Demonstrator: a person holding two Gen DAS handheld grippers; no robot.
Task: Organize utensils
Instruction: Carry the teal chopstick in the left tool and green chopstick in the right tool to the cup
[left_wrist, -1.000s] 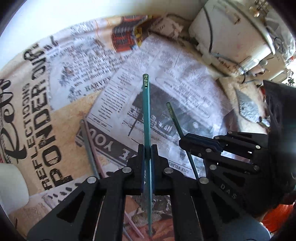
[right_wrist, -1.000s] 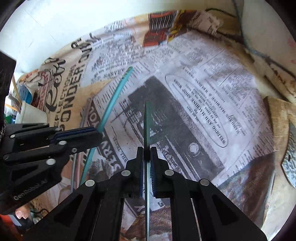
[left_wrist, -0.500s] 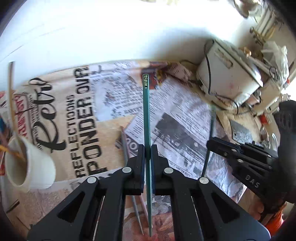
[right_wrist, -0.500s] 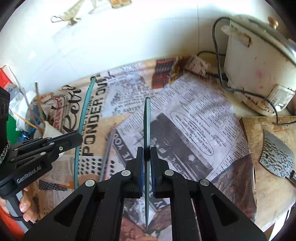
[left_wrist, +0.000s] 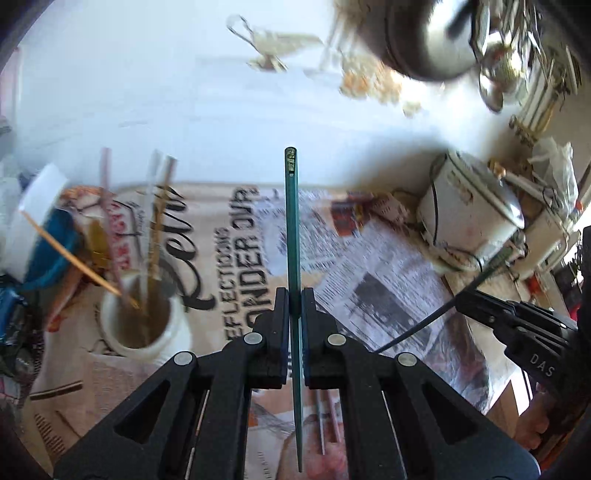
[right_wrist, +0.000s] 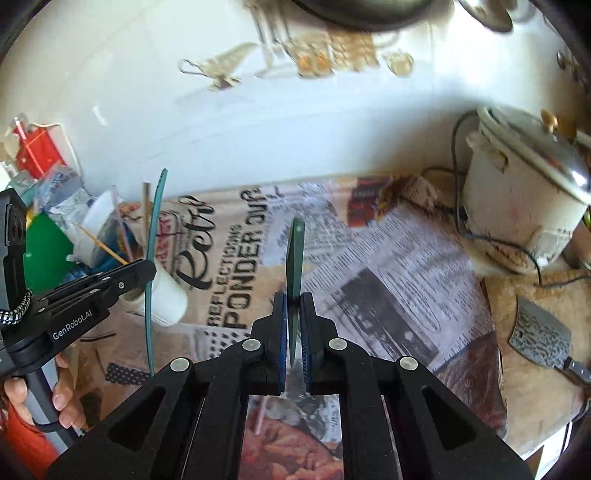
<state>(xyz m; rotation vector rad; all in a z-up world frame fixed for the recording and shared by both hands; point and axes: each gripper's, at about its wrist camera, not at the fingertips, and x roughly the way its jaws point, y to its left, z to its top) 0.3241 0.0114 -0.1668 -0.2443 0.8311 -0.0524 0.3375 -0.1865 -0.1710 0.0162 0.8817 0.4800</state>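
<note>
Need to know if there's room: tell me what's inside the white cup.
The white cup holds several thin sticks, apparently chopsticks and straws, leaning out of its mouth. Its dark inside hides their lower ends and the bottom, so anything lying low cannot be seen.

White rice cooker (right_wrist: 524, 206), cleaver (right_wrist: 541, 339), newspaper (right_wrist: 369, 266), wooden board (right_wrist: 524, 387)

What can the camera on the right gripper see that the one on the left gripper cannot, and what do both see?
Only the right wrist view shows the patterned steel cleaver on the wooden board.

Only the left wrist view looks into the white cup's mouth, where sticks stand.

Both show the newspaper-covered counter, the white rice cooker, and a thin teal chopstick clamped in each gripper.
</note>
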